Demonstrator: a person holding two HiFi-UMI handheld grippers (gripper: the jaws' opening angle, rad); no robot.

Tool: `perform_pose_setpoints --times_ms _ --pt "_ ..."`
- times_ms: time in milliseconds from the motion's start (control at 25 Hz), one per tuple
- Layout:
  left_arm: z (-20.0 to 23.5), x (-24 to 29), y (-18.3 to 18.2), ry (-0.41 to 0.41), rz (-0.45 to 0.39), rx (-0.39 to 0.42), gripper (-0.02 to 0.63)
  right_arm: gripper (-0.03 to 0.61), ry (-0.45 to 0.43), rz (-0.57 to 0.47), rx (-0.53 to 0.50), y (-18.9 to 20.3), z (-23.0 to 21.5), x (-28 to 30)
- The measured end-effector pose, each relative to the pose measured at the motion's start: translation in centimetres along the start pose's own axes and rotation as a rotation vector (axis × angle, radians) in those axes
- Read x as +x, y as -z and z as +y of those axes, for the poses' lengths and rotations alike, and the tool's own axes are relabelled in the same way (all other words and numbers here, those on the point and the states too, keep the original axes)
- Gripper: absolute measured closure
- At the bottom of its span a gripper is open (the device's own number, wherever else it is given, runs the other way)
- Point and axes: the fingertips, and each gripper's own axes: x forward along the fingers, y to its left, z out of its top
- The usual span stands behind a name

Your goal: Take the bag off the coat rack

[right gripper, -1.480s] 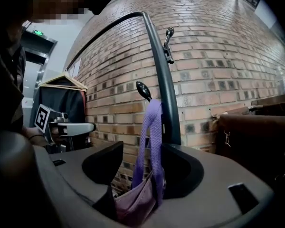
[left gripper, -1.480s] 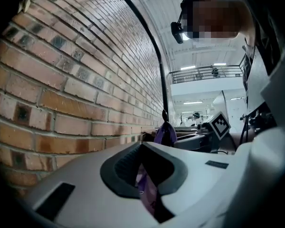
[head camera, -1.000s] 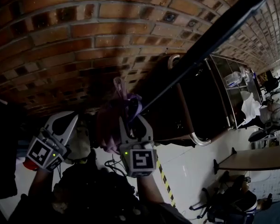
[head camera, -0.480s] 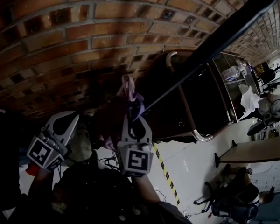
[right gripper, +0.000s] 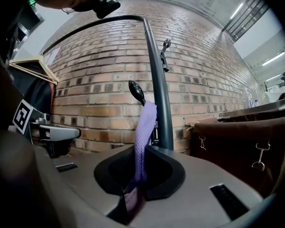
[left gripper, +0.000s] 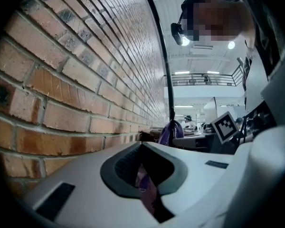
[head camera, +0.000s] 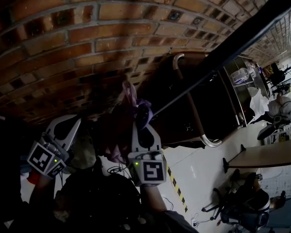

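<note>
**Two grippers at the coat rack, in front of a brick wall (head camera: 87, 42).** The coat rack (right gripper: 157, 80) is a dark curved pole. It stands close to the wall and carries a black-knobbed hook (right gripper: 137, 93) on its left side. The purple strap (right gripper: 145, 127) of the bag (head camera: 115, 139) hangs from this hook and runs down and nearer, into the right gripper (head camera: 141, 125).

The right gripper's jaws have just been closing. They now stand almost together, with the strap pinched between the pads. The bag's body is a dim purple mass hanging between the two grippers, just left of the pole.

The left gripper (head camera: 75, 123) is held to the left of the bag, nearer the wall. Its jaws are likewise drawn together, and a fold of purple bag fabric is caught in the narrow gap between them.

To the right of the pole hangs a brown cloth (right gripper: 237, 141) with metal clasps. A wooden hanger (right gripper: 34, 65) shows at the far left of the right gripper view.
</note>
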Motion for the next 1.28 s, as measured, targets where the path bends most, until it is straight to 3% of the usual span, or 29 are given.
perform_pose_setpoints --times_ms 1280 --pt "1.7 1.5 -0.3 0.025 0.014 0.007 0.607 0.532 -0.154 -0.026 0.09 -4.7 1.0 -0.8"
